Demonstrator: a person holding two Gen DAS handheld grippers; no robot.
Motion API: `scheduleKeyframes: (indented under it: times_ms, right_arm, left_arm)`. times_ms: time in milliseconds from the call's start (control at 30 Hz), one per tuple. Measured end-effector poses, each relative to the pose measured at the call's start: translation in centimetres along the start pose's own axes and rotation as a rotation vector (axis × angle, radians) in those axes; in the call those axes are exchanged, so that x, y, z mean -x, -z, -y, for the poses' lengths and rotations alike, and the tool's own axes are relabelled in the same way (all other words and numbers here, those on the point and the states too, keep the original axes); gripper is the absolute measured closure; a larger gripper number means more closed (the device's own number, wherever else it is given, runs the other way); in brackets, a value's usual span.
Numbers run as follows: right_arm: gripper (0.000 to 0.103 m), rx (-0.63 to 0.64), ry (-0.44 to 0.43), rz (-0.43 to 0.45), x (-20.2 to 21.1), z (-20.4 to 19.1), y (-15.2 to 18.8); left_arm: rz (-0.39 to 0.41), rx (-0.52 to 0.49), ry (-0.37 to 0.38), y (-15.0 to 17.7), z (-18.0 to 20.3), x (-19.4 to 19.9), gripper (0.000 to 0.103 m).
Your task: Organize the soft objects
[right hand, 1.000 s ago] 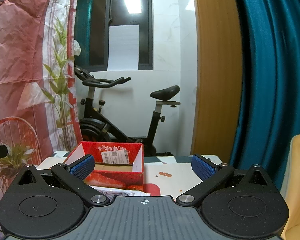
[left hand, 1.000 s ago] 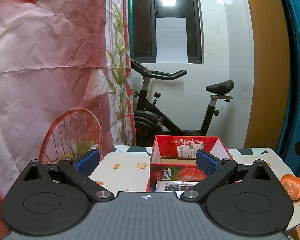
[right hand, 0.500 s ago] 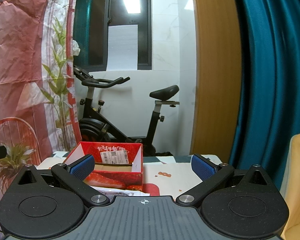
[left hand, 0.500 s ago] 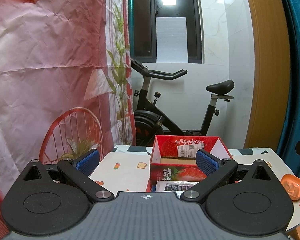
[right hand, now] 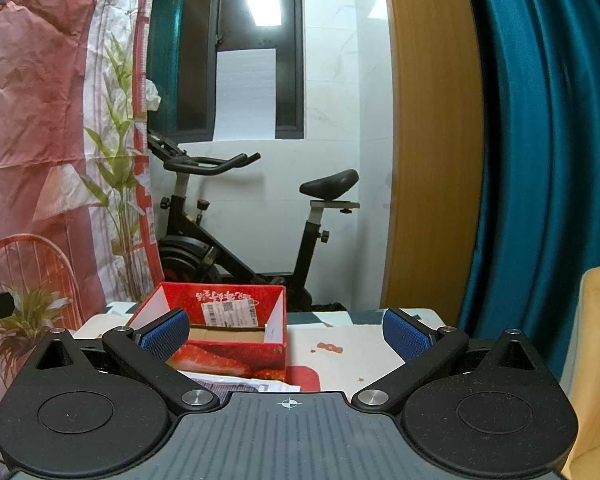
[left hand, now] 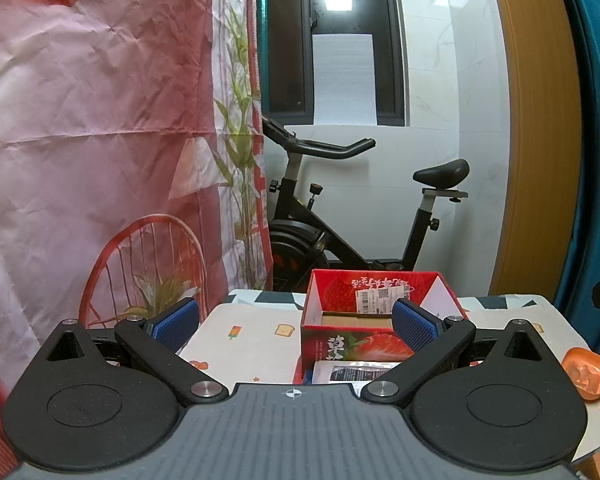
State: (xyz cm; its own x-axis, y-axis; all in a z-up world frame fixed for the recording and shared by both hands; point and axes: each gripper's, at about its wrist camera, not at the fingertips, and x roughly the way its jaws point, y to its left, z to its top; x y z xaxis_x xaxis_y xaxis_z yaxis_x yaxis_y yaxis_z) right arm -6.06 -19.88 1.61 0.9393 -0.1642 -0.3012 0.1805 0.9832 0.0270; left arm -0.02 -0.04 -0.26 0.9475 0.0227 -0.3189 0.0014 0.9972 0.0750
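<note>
Listing items before you: red strawberry-printed cardboard box point(left hand: 374, 322), lower centre of the left-wrist view, open top, long axis across the frame. Flat silver-and-white plastic pouch point(left hand: 354, 372) lies just below it; likely light, limp, slippery, so pinch an edge. Orange soft moulded piece point(left hand: 586, 372), lower right; its facing is unclear. Left gripper point(left hand: 296, 322) and right gripper point(right hand: 286, 330): fingers spread, empty.
</note>
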Motion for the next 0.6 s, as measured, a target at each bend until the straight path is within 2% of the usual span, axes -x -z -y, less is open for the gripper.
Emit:
scheduleKeyframes:
  times_ms: [600]
  right_arm:
    - [0.000, -0.001, -0.003, -0.001, -0.03, 0.07, 0.10]
  left_arm:
    - [-0.010, 0.000, 0.000, 0.13, -0.02, -0.20, 0.000]
